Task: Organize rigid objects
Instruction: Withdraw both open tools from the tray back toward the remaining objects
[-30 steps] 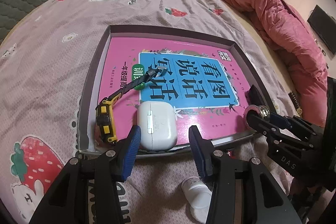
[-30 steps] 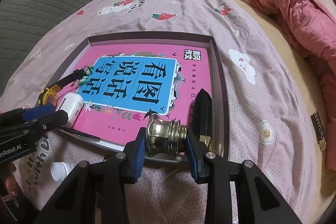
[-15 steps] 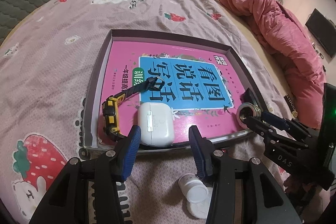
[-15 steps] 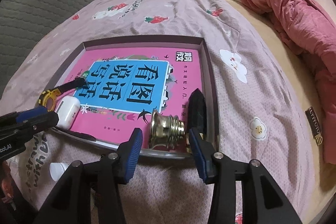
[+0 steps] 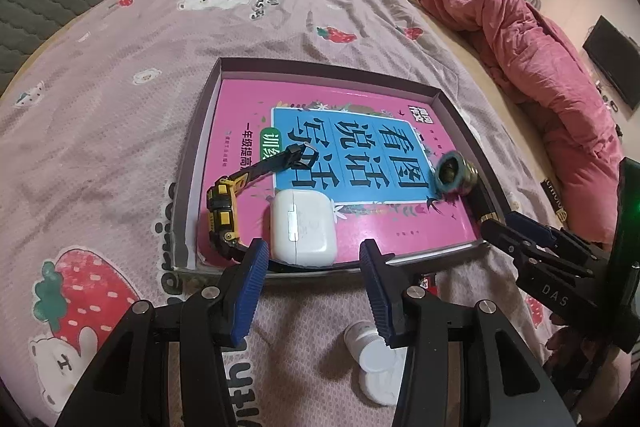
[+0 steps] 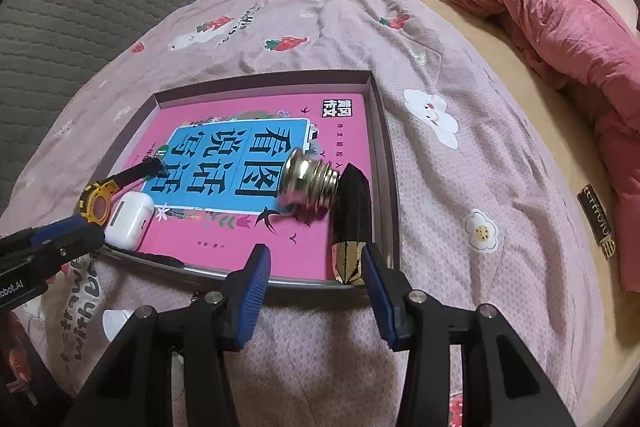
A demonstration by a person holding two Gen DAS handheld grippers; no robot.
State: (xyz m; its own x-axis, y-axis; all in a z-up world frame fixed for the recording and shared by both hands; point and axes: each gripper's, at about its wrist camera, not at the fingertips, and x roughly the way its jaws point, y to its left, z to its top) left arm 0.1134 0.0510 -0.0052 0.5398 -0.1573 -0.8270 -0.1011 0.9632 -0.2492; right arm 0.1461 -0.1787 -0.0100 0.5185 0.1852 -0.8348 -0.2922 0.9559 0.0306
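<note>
1. Nearest, on the bed [image 5: 120,75] just outside the tray's near edge: a white bottle [image 5: 372,351] lying on its side, not yet put away; by the look of it, the one item left.
2. Left hand-held gripper [image 5: 310,281]: spread wide, holding nothing, just short of the near edge.
3. Right hand-held gripper [image 6: 316,287]: equally wide apart, empty, near the near right corner.
4. Inside the tray [image 6: 386,163], on the pink book [image 6: 224,243]: white earbud case [image 5: 302,227] and yellow watch [image 5: 222,211] by the near left corner.
5. Farther right: brass fitting [image 6: 310,179] on its side, blurred, touching a black-and-gold lipstick [image 6: 352,219] along the right edge.
6. Judged mostly done.
</note>
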